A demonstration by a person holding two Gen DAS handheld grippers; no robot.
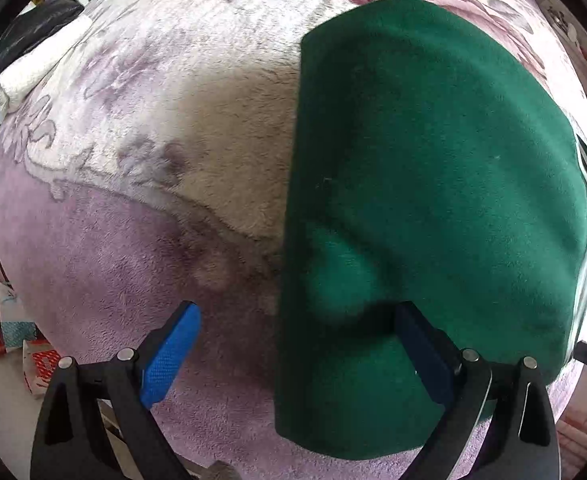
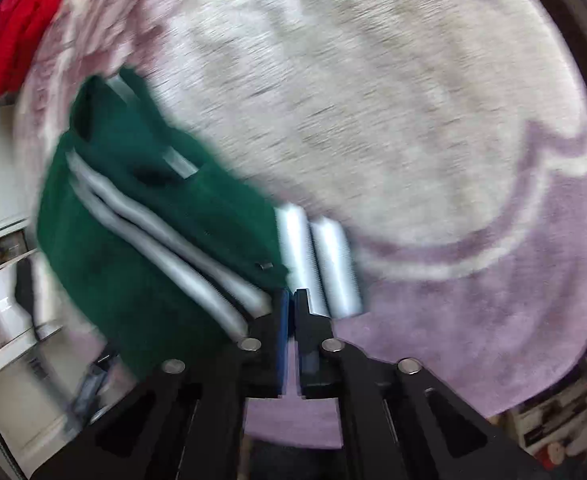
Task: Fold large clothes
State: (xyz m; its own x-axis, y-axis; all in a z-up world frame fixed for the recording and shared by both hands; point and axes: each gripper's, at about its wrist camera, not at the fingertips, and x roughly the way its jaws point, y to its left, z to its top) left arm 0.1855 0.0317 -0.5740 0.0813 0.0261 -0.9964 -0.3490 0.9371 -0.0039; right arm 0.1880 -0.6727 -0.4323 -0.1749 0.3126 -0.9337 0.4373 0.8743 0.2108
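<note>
Left wrist view: the left tongs [image 1: 297, 344] stand wide apart, empty, above the folded green garment [image 1: 433, 184] lying on the floral blanket [image 1: 153, 120].

Right wrist view, blurred: the right tongs [image 2: 291, 300] are pressed together beside the garment's white stripes [image 2: 153, 232], gripping nothing visible.

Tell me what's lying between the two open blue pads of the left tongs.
In the left wrist view: blanket and the green garment's folded edge.
</note>
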